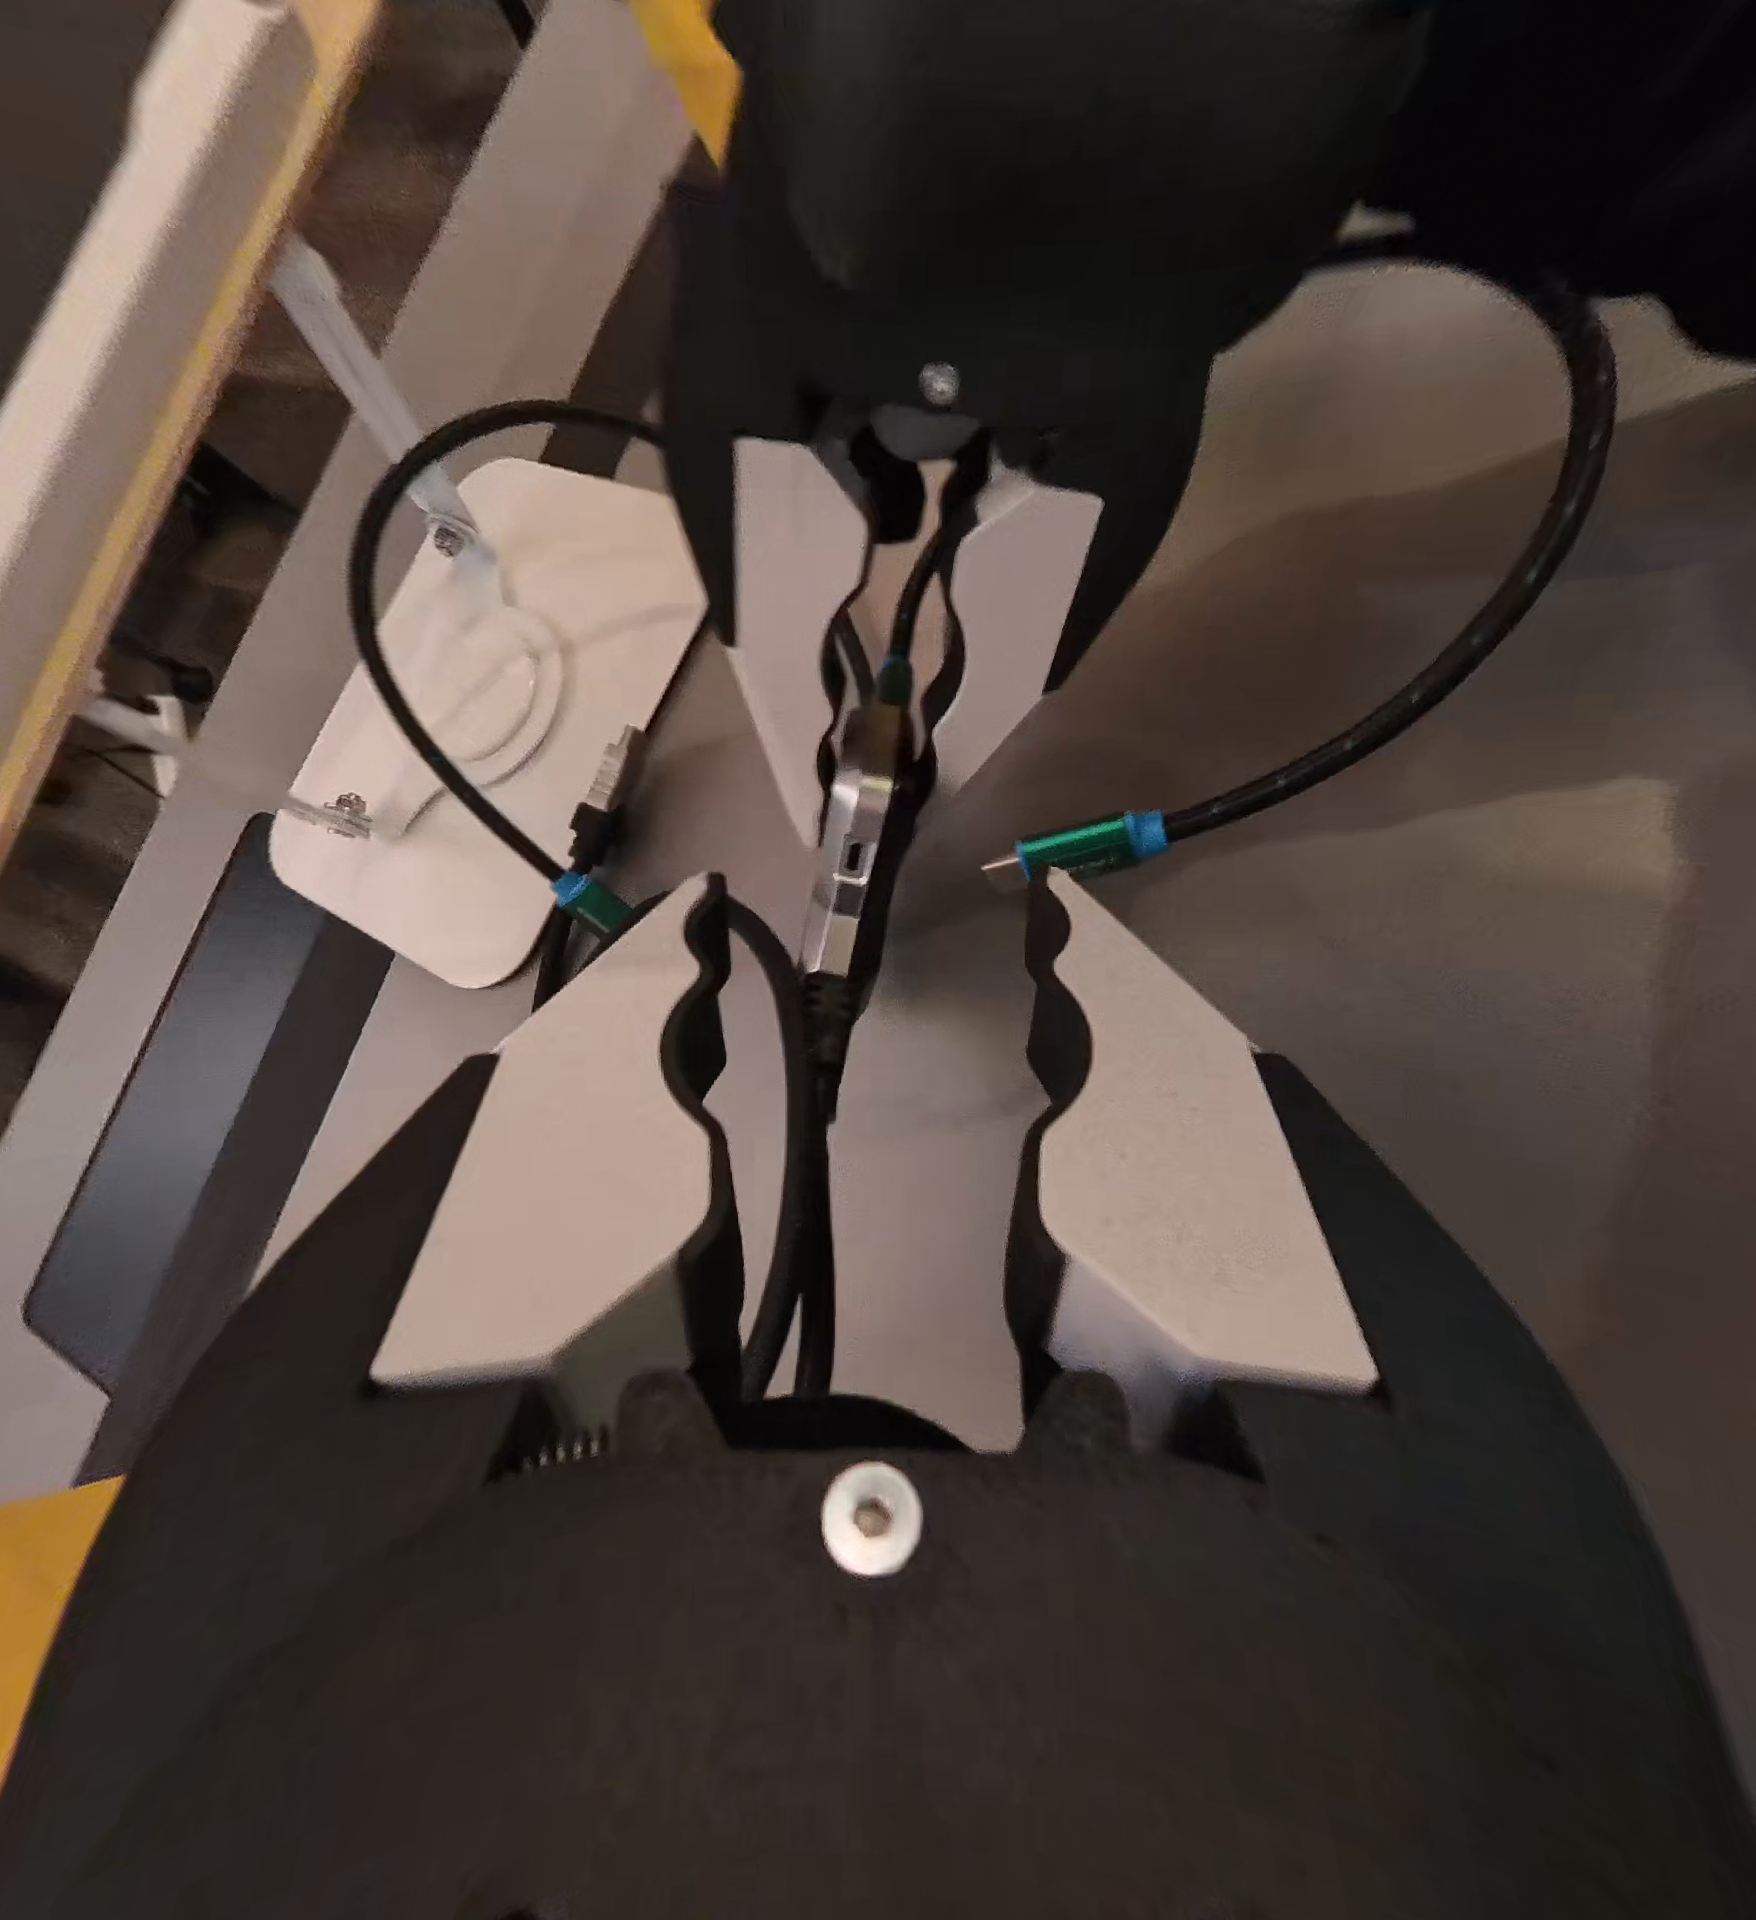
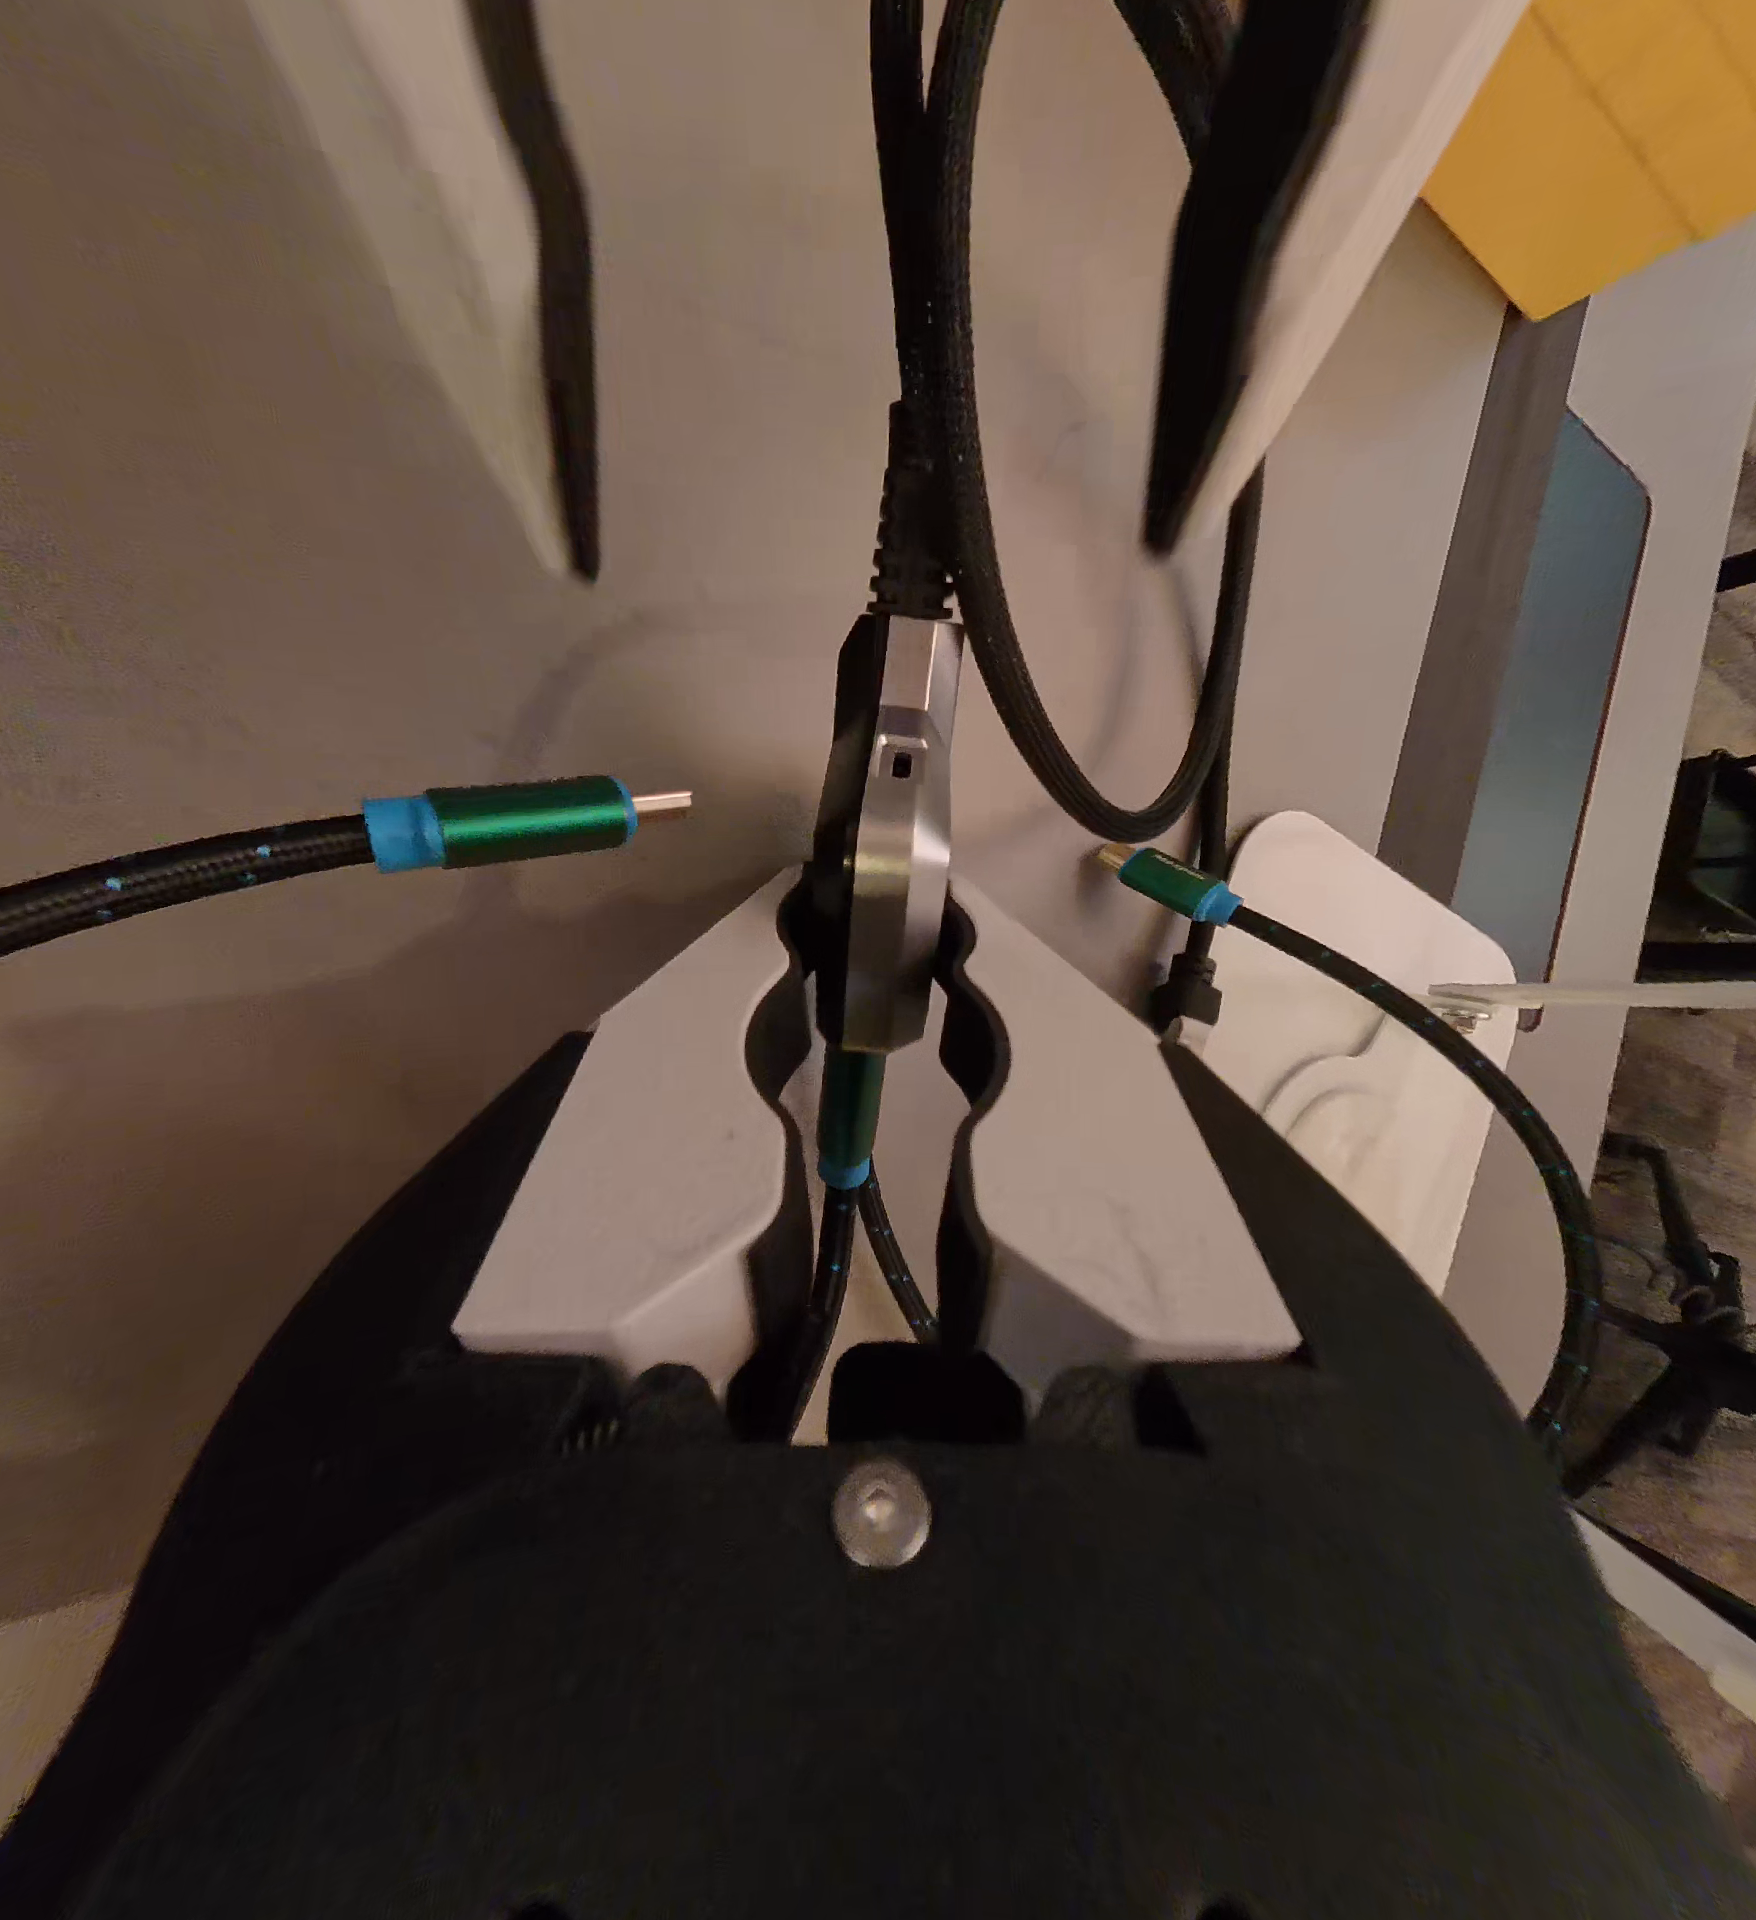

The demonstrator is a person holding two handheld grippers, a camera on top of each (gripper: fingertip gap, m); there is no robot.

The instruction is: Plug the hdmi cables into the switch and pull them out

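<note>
The silver HDMI switch (image 2: 889,862) stands on edge above the grey table (image 2: 178,520). My right gripper (image 2: 879,904) is shut on its lower end. One green-shelled HDMI plug (image 2: 853,1101) is seated in the switch between the right gripper's fingers. Two more green plugs hang loose, one to the left (image 2: 531,826) and one to the right (image 2: 1175,878). In the left wrist view, my left gripper (image 1: 879,894) is open, its fingers either side of the switch (image 1: 853,831) and its black lead (image 1: 822,1039), touching neither. The loose plugs (image 1: 1082,847) (image 1: 593,904) lie beside its fingertips.
A white base plate (image 1: 500,707) with clear brackets lies on the table near its edge, also in the right wrist view (image 2: 1373,987). A yellow block (image 2: 1632,135) sits at the table's corner. Braided black cables (image 1: 1456,644) loop over the table.
</note>
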